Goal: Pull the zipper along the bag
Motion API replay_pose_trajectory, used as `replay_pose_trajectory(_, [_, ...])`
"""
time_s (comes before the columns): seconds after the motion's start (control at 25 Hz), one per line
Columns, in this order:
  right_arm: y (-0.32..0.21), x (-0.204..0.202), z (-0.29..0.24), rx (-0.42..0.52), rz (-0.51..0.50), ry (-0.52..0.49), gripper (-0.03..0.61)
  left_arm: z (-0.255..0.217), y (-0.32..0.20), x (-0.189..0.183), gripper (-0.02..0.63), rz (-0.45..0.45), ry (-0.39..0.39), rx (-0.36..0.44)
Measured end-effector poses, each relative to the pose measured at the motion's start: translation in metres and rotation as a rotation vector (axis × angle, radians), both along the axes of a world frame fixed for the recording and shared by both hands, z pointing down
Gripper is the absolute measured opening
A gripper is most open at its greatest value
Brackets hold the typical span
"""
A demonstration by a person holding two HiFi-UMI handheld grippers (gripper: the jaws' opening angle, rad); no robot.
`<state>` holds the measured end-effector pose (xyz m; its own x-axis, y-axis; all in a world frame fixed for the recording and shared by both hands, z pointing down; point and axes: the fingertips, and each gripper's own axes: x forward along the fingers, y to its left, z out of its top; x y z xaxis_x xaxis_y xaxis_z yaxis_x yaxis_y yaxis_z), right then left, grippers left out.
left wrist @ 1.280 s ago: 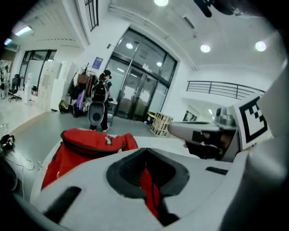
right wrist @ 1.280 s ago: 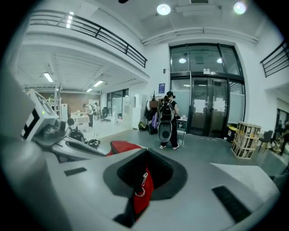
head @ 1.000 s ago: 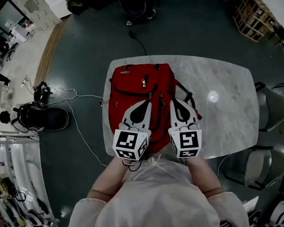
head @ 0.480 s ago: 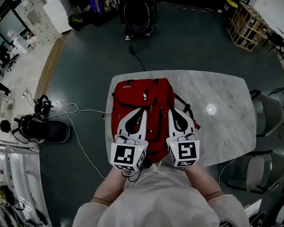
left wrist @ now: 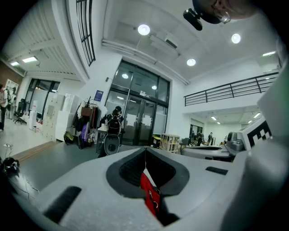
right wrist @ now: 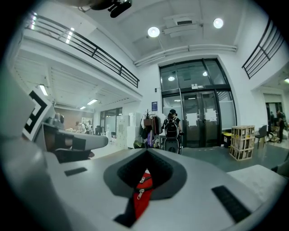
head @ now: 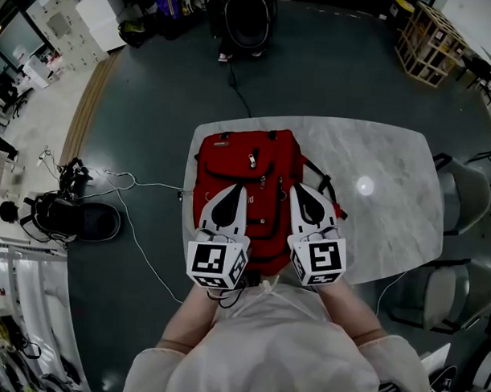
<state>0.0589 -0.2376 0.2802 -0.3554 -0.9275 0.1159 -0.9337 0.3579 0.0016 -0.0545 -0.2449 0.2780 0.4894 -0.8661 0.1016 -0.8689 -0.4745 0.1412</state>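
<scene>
A red backpack (head: pixel 248 155) lies flat on the marble table (head: pixel 383 180), with a silver zipper pull (head: pixel 251 160) on its upper pocket. My left gripper (head: pixel 242 188) hovers over the bag's lower left part and is shut, holding nothing. My right gripper (head: pixel 294 186) hangs over the lower right part, also shut and empty. Both point nearly level, away from the person. In the left gripper view, the red fabric (left wrist: pixel 149 191) shows through the gap behind the closed tips (left wrist: pixel 145 150). The right gripper view shows red fabric (right wrist: pixel 145 186) with two small pulls behind its closed tips (right wrist: pixel 146 150).
Two grey chairs (head: pixel 471 187) (head: pixel 447 291) stand at the table's right side. A white cable (head: pixel 140 228) and a black device (head: pixel 68 213) lie on the dark floor to the left. A wooden crate (head: pixel 432 45) stands far right, and a person with a pram is by the glass doors (right wrist: pixel 171 131).
Both grippers have risen a little above the backpack, and the left one has drifted slightly left. Their jaws stayed shut and nothing was taken hold of.
</scene>
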Motion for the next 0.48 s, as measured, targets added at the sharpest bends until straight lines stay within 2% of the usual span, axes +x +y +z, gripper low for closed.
replay_pose_trajectory(0.48, [0.004,0.0015,0.0024,0.016,-0.014,0.02,0.026,0.0019,0.0048,0.0075,0.02,0.008,-0.054,0.041])
